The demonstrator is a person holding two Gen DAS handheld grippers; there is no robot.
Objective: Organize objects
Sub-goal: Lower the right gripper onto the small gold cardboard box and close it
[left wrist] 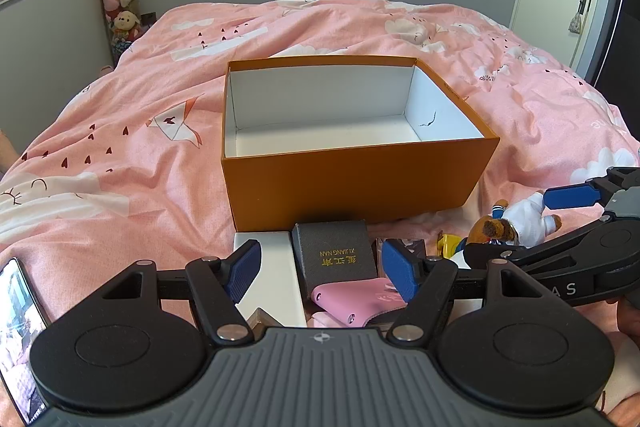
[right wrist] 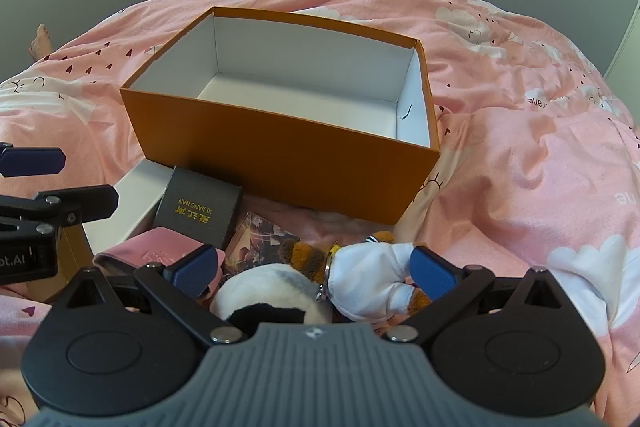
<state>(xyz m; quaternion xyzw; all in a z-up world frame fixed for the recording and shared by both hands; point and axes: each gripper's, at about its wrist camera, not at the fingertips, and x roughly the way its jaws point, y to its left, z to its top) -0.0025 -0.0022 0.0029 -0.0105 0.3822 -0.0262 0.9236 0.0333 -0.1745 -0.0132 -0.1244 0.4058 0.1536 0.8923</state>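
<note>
Left wrist view: left gripper (left wrist: 320,269) spread wide, gripping nothing, above dark box (left wrist: 335,254) and pink pouch (left wrist: 356,301). White box (left wrist: 276,279) at 9 o'clock of dark box. Orange box (left wrist: 352,175) (bare white inside) at 12 o'clock on pink duvet (left wrist: 120,163).

Right wrist view: right gripper (right wrist: 314,273) spread wide, fingers flanking plush toy (right wrist: 360,279), not clamping it. Orange box (right wrist: 280,159) at 12 o'clock; dark box (right wrist: 198,211) at 10 o'clock.

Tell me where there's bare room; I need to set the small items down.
Free: the orange box's white floor, and the pink duvet left of it. Crowded: the strip before the box, with the dark case, pink pouch, and plush toys.
</note>
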